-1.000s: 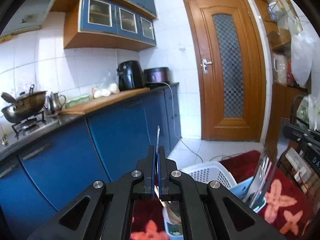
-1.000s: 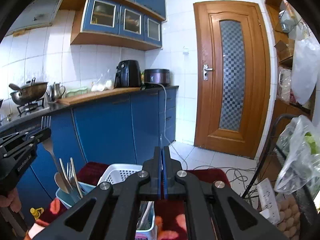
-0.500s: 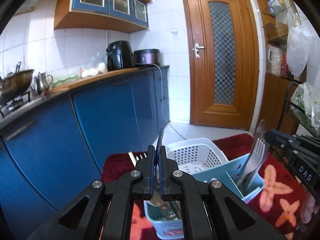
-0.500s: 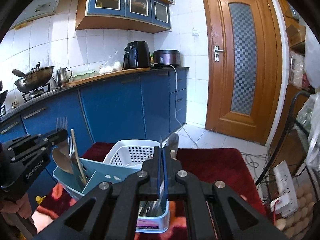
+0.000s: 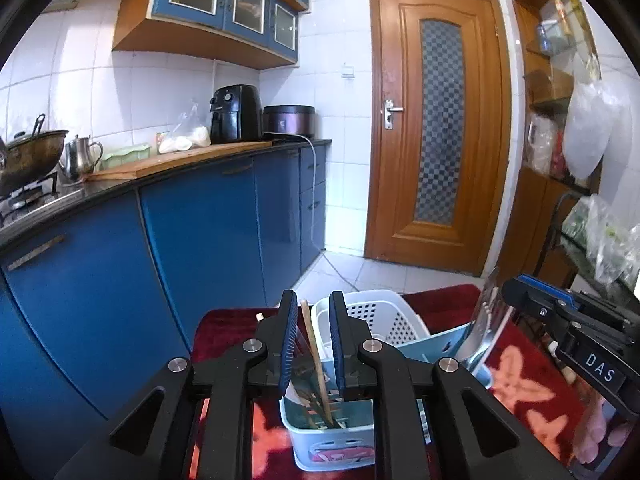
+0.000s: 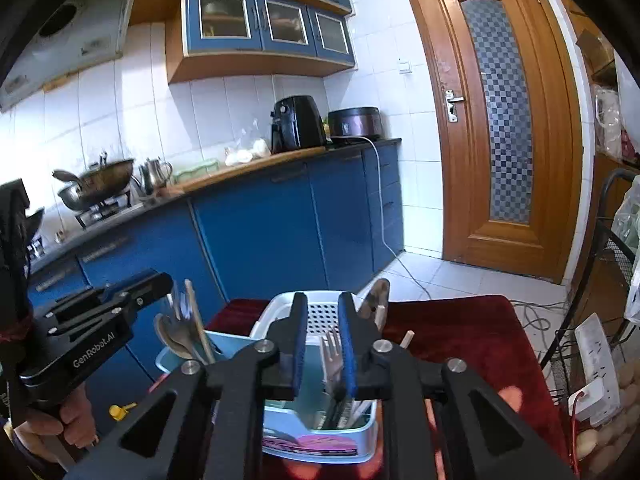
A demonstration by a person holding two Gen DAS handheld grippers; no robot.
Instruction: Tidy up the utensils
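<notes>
A light blue utensil caddy (image 5: pixel 334 446) stands on a red floral cloth (image 5: pixel 524 392), also in the right wrist view (image 6: pixel 320 436). My left gripper (image 5: pixel 313 344) is open above its left compartment, where wooden chopsticks (image 5: pixel 316 360) and spoons stand between the open jaws. My right gripper (image 6: pixel 323 346) is open above the right compartment, where a fork (image 6: pixel 332 354) stands upright between the jaws, held by neither. A metal slotted spatula (image 5: pixel 482 328) leans in the caddy's right end. Each gripper shows in the other's view: the right (image 5: pixel 516 290), the left (image 6: pixel 160 280).
A white perforated basket (image 5: pixel 372 316) sits behind the caddy. Blue kitchen cabinets (image 5: pixel 208 240) run along the left, a wooden door (image 5: pixel 436 128) stands behind. A wire rack and a power strip (image 6: pixel 596 364) are at the right.
Both grippers came down over the caddy and opened. The utensils they held now stand in the caddy.
</notes>
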